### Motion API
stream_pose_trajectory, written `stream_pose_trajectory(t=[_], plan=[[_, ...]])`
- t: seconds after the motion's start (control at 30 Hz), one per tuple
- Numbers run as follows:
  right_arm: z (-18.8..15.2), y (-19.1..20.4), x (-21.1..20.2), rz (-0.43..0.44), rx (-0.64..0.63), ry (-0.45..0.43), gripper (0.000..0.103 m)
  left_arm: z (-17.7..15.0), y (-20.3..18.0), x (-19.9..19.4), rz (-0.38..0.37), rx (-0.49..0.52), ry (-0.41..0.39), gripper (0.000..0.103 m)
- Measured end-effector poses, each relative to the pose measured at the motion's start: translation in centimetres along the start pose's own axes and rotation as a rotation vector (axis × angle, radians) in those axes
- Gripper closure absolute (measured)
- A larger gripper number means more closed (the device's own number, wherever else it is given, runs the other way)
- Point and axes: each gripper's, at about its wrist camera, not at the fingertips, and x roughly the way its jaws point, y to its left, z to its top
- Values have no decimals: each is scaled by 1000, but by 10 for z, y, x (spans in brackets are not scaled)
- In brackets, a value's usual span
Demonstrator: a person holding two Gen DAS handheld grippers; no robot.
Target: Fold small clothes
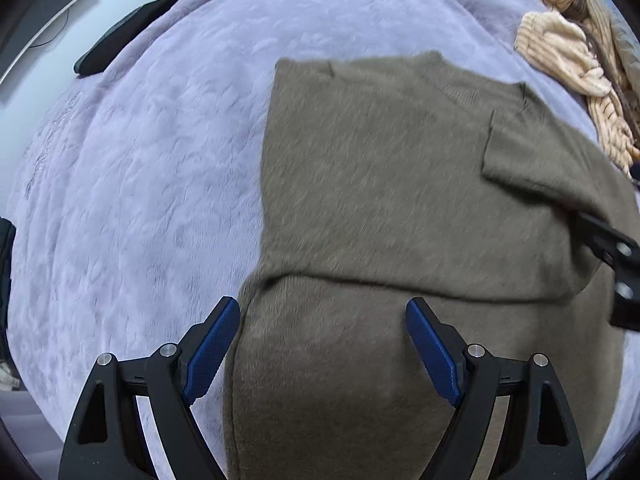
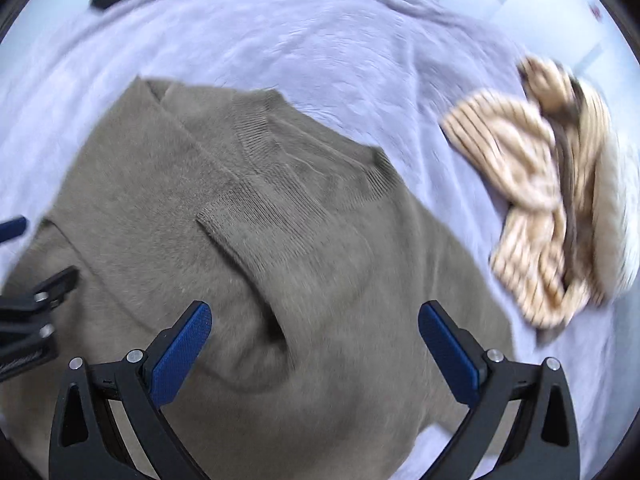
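Left wrist view: left gripper (image 1: 322,332) gapes wide over the part-folded olive sweater (image 1: 380,184). Right gripper (image 2: 314,332) likewise wide, empty. Next: pinch the near hem.

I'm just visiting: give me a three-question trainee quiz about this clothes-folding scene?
1. True or false: the olive-brown sweater lies on a lilac blanket.
2. The left gripper is: A) shut on cloth, B) open.
3. What lies beyond the sweater, near the blanket's edge?

Key: 1 true. 2 B; the right gripper is open too. 3 A crumpled cream striped garment.
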Motion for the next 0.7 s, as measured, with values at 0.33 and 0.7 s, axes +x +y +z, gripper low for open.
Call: stream_pose_trajectory(t=[0.33, 0.7], plan=[[1, -91, -4, 195, 373, -124, 90, 9, 14, 28, 14, -92, -9, 17], [-150, -188, 69, 461, 1078, 105, 57, 7, 36, 25, 26, -82, 7, 17]])
